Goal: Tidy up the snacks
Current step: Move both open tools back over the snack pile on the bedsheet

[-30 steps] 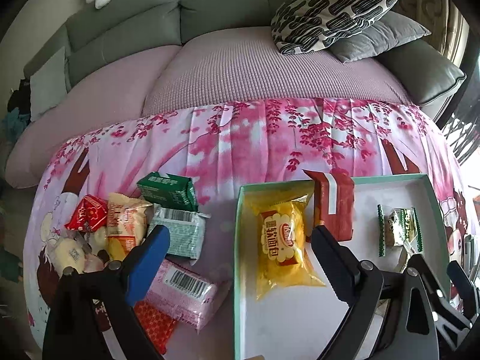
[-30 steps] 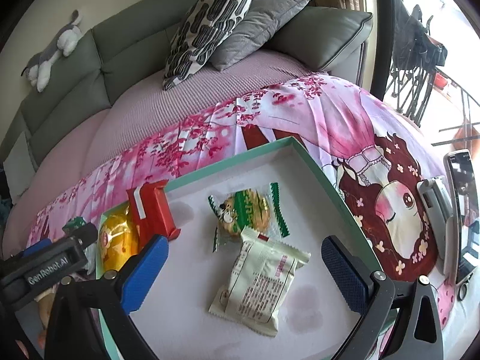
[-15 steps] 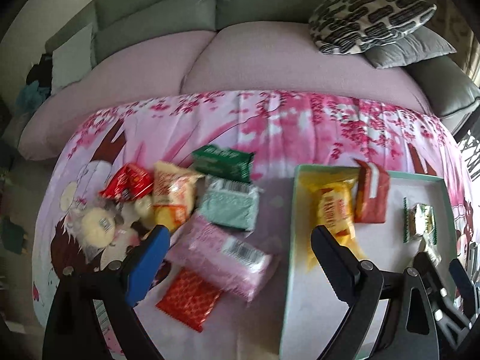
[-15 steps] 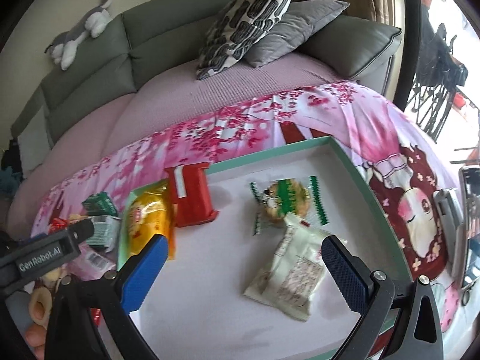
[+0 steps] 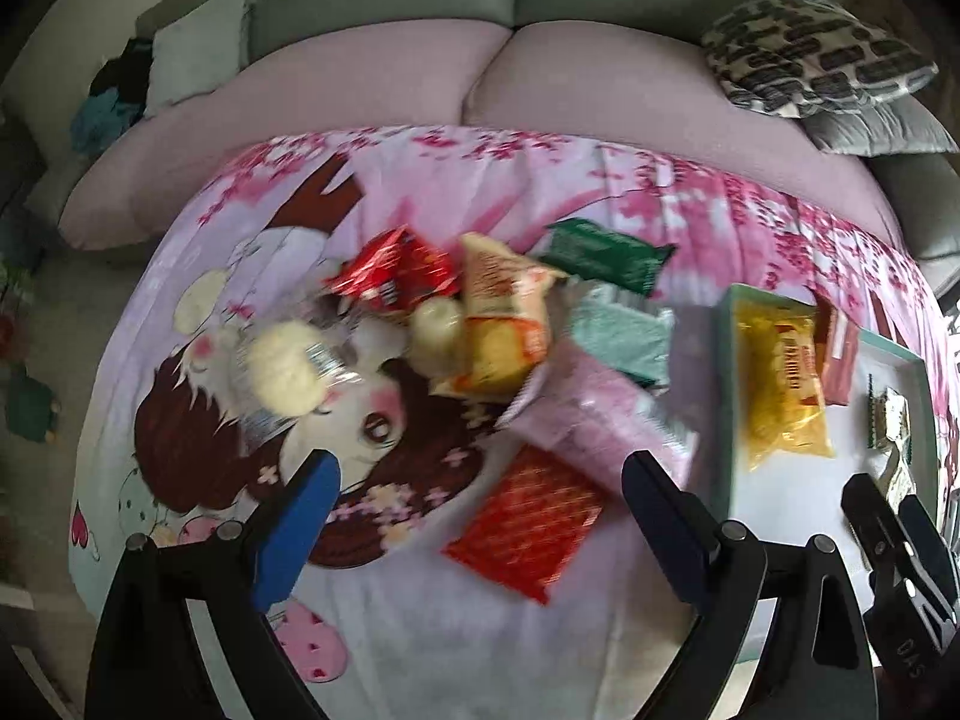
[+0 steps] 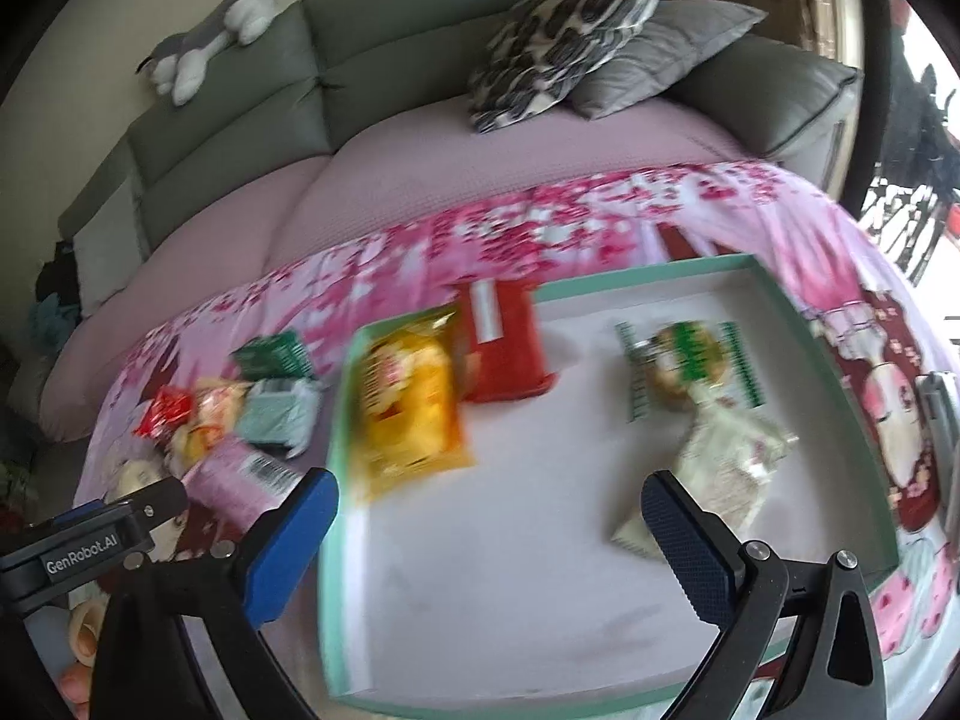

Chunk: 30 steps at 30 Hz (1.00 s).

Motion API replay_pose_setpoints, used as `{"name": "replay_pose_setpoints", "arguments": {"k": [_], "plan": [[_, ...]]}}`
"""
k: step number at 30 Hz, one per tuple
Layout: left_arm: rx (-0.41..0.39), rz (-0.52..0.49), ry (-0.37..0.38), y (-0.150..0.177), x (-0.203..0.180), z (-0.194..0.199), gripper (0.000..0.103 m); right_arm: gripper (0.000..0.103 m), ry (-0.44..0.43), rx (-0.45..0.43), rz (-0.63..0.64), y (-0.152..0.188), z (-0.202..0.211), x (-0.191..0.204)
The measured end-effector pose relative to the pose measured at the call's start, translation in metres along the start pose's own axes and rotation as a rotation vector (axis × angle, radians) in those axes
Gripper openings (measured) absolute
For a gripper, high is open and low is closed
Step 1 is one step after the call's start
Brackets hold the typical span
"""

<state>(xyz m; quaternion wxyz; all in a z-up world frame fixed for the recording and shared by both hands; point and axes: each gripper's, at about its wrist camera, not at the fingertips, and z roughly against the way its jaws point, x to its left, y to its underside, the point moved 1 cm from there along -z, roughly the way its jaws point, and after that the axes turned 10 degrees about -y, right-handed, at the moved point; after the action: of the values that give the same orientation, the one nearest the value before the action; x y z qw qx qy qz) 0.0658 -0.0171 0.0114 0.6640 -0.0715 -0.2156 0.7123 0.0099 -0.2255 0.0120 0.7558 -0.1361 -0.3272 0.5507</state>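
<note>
Our left gripper (image 5: 474,516), jaws wide and empty, now hangs over the red packet (image 5: 528,531) in the loose snack pile, having left the tray (image 5: 729,420). Our right gripper (image 6: 489,534), equally wide and empty, has drifted leftward over the tray, where the yellow packet (image 6: 408,405) lies beyond.

Four snack packets (image 6: 414,402) in one tray (image 6: 336,600); two cushions (image 6: 570,30).
</note>
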Motion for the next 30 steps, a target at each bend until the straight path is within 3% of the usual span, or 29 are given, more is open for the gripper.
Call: {"name": "replay_pose_setpoints", "arguments": {"k": [18,22,30], "plan": [[0.163,0.269,0.078,0.004,0.120,-0.064,0.095,0.095,-0.121,0.134,0.167,0.027,-0.045,0.107],[0.193,0.293,0.088,0.006,0.128,-0.074,0.095,0.093,-0.118,0.154,0.193,0.032,-0.051,0.118],[0.233,0.242,0.157,0.000,0.110,-0.088,0.095,0.089,-0.087,0.151,0.293,0.025,-0.069,0.128]]}}
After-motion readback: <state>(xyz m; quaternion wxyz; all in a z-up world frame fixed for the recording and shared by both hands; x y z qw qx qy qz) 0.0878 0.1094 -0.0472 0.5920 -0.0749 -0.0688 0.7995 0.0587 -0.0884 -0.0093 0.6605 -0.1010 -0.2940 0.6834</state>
